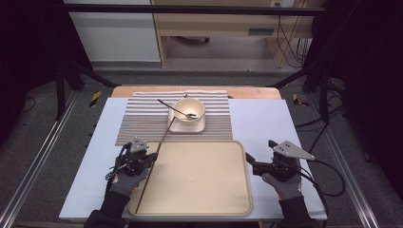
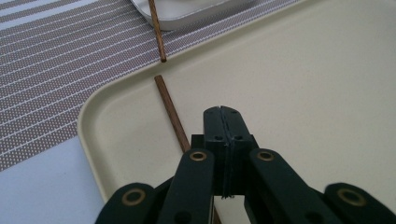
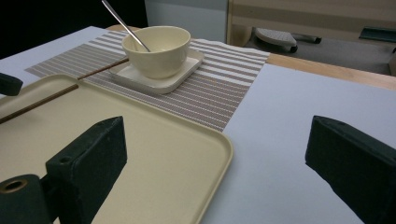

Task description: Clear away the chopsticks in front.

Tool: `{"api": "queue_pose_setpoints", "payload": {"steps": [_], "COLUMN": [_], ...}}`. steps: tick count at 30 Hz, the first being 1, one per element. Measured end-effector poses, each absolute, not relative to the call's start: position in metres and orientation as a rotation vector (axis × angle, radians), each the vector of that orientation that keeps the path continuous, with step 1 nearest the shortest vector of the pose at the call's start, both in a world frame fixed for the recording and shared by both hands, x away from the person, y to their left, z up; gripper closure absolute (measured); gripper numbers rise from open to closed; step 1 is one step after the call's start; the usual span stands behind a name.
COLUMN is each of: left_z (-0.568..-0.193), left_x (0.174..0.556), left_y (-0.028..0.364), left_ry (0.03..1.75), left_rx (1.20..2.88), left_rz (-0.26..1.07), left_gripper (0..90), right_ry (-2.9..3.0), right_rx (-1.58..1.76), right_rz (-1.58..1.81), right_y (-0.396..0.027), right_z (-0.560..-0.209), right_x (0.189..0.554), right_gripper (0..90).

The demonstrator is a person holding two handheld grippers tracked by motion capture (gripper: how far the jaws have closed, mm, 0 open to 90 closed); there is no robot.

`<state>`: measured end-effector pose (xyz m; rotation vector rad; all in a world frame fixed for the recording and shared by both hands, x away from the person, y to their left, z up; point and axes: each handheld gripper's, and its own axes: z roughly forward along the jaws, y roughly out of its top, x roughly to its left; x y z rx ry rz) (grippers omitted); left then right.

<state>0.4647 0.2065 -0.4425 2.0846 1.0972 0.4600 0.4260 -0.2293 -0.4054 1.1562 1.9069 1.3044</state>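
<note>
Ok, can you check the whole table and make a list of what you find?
Surface: pale grey table with a striped brown placemat, tidy.
Job's things: one brown wooden chopstick lies in the cream plastic tray; a second chopstick leans on the white square plate.
Clutter: cream bowl with metal spoon on that plate.
Tools: left tool shut, empty, beside the tray chopstick; right tool open, empty, at the tray's right edge.
Cables: black cable loops from the right tool.
Surroundings: black frame, wooden furniture behind.

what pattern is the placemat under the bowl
The placemat has brown and white stripes, clearest in the left gripper view.
</note>
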Motion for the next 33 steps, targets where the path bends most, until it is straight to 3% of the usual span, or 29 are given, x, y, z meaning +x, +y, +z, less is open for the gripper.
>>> {"api": "queue_pose_setpoints", "payload": {"steps": [16, 33], "left_z": [-0.466, -0.469], "left_x": [0.462, 0.461], "left_y": [0.201, 0.211], "left_ry": [1.026, 1.068], "left_rx": [2.208, 2.207], "left_rz": [0.501, 0.508], "left_gripper": [89.7, 89.7], "right_ry": [1.921, 1.929], "right_rx": [1.153, 1.153], "right_rz": [1.277, 1.266], "right_y": [-0.228, -0.228], "right_z": [-0.408, -0.409], "right_x": [0.427, 0.428], "right_gripper": [5.7, 5.7]}}
